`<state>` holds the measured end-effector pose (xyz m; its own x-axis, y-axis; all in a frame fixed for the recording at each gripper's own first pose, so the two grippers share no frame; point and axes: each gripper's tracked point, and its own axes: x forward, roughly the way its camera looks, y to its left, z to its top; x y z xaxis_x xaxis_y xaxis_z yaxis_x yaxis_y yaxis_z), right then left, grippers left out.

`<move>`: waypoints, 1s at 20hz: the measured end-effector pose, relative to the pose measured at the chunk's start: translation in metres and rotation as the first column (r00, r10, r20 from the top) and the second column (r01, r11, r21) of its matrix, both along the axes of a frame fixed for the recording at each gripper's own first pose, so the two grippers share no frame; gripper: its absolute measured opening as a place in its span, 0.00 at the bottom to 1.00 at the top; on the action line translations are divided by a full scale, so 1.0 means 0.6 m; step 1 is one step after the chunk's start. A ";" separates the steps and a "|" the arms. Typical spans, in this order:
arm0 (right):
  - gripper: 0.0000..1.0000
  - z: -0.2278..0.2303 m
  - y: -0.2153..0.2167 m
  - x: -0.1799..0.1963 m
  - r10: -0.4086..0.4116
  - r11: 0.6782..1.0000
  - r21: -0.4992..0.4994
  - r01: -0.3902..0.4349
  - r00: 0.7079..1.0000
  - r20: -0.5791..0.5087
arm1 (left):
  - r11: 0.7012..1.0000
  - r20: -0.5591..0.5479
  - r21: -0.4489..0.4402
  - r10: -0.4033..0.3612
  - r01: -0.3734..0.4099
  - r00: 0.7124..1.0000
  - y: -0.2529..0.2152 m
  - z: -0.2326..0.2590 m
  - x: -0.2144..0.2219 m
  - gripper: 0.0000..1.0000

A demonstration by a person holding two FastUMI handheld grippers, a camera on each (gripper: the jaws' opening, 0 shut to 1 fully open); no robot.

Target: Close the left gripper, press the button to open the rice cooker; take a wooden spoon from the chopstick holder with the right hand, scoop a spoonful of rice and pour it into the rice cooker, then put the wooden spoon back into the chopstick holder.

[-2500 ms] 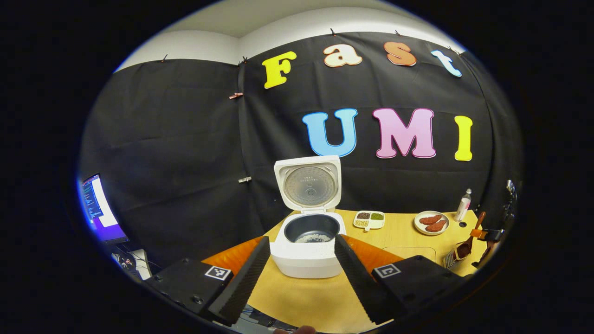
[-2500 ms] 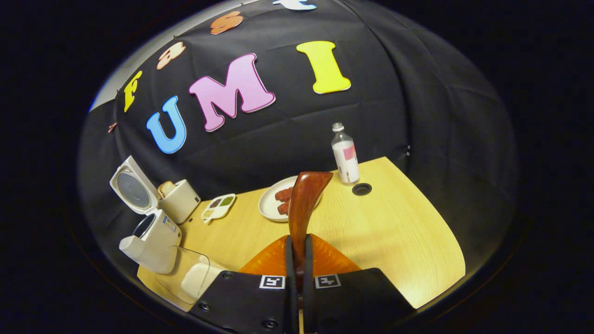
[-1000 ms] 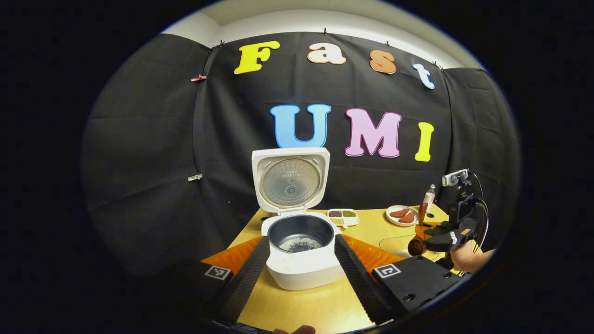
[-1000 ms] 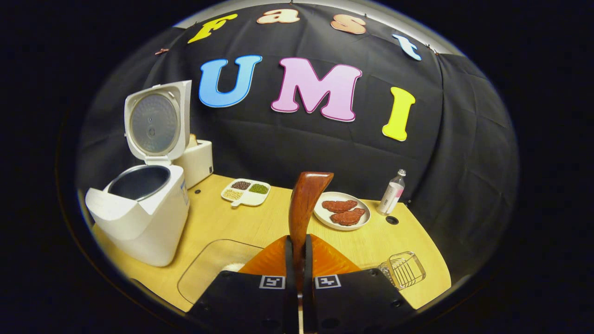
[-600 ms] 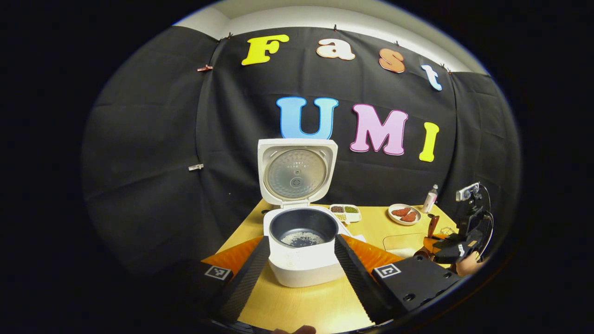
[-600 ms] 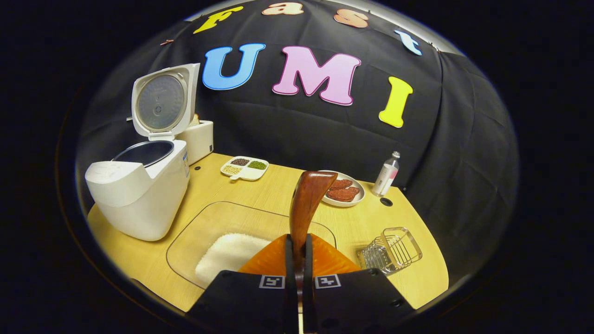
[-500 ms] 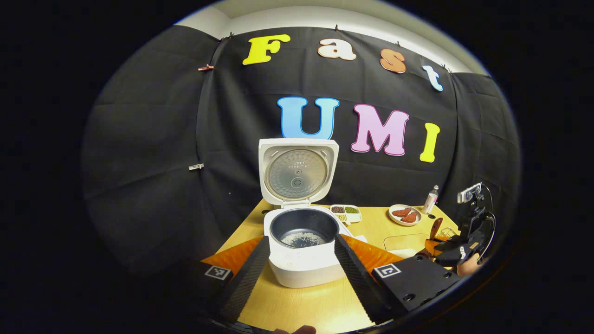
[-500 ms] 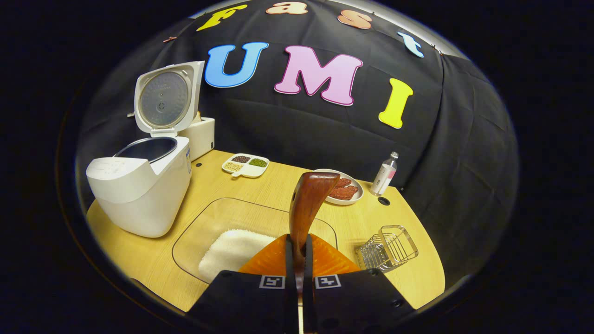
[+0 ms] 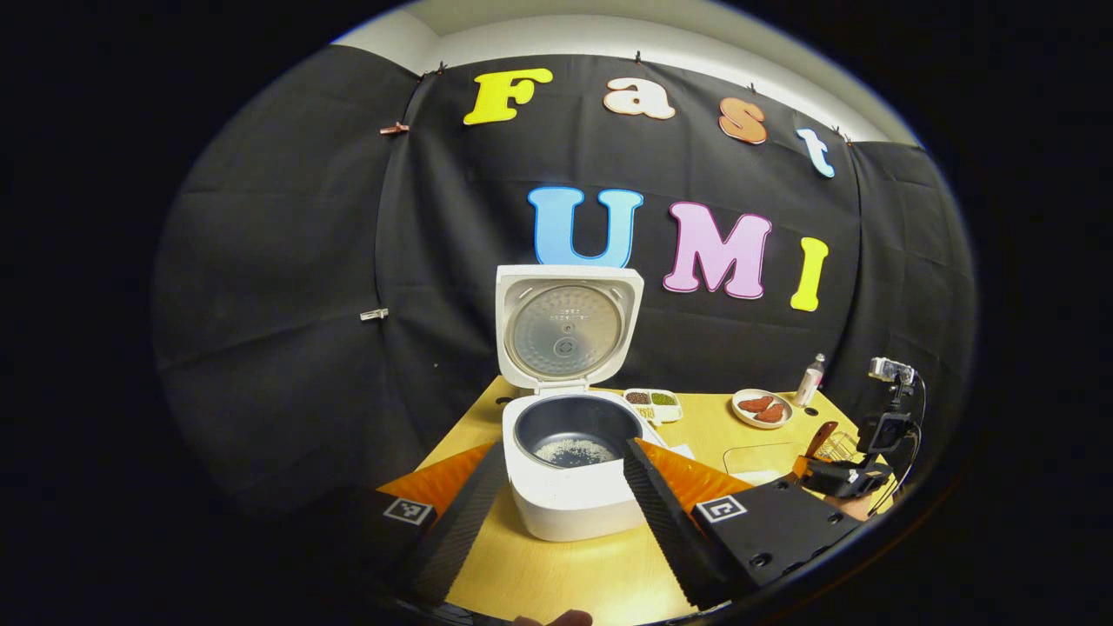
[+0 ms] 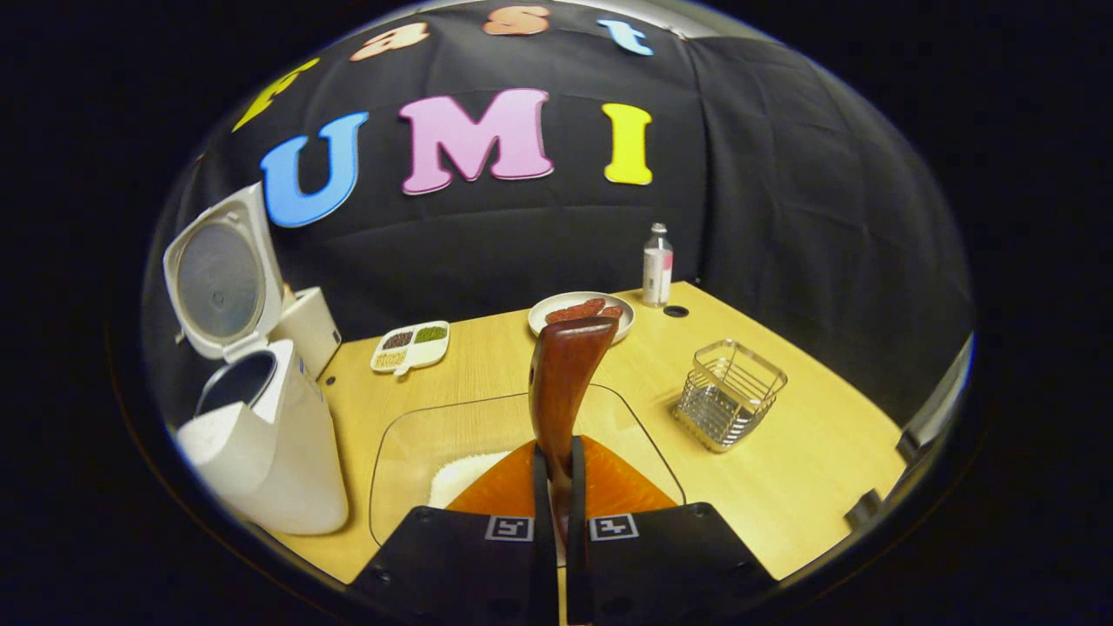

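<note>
My right gripper, pinching the wooden spoon, has swung toward the chopstick holder at two o'clock; return pending. Left gripper spread.

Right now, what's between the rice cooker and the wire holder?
In the right gripper view, the clear tray with rice sits between the rice cooker and the holder.

The right gripper, clamped on the wooden spoon, has swung to the right since a moment ago — in the right gripper view the wire chopstick holder now sits higher and closer to centre, while the open rice cooker has slid toward the left edge. Less of the rice in the clear tray shows above the gripper body. In the left gripper view, the right gripper has dropped lower over the table's far right.
</note>
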<state>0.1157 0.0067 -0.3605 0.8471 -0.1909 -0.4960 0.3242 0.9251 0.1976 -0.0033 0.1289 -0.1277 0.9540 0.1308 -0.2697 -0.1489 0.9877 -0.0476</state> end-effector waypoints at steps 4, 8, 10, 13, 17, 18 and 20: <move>0.08 -0.017 0.002 0.016 -0.105 0.954 0.282 0.104 0.994 -0.012 | 1.000 0.007 0.011 0.017 -0.017 1.000 0.014 0.007 -0.013 0.94; 0.08 -0.019 0.000 0.025 -0.158 0.851 0.506 0.140 0.987 -0.007 | 0.999 0.014 0.030 0.028 -0.029 1.000 0.023 0.014 -0.025 0.94; 0.08 -0.016 -0.011 0.021 -0.193 0.802 0.574 0.162 0.981 -0.006 | 0.999 0.016 0.031 0.037 -0.038 0.999 0.026 0.017 -0.031 0.94; 0.08 -0.010 -0.028 0.007 -0.213 0.770 0.614 0.174 0.977 -0.010 | 0.999 0.022 0.031 0.042 -0.043 0.999 0.024 0.021 -0.043 0.94; 0.08 0.019 -0.037 -0.005 -0.223 0.714 0.677 0.181 0.974 -0.024 | 0.999 0.029 0.032 0.034 -0.035 0.999 0.015 0.022 -0.055 0.94; 0.08 0.025 -0.037 -0.009 -0.227 0.698 0.693 0.181 0.973 -0.026 | 0.999 0.031 0.029 0.033 -0.033 0.999 0.013 0.024 -0.057 0.94; 0.08 0.053 -0.037 -0.013 -0.224 0.664 0.729 0.165 0.974 -0.016 | 0.999 0.036 0.026 0.032 -0.033 0.999 0.011 0.025 -0.064 0.94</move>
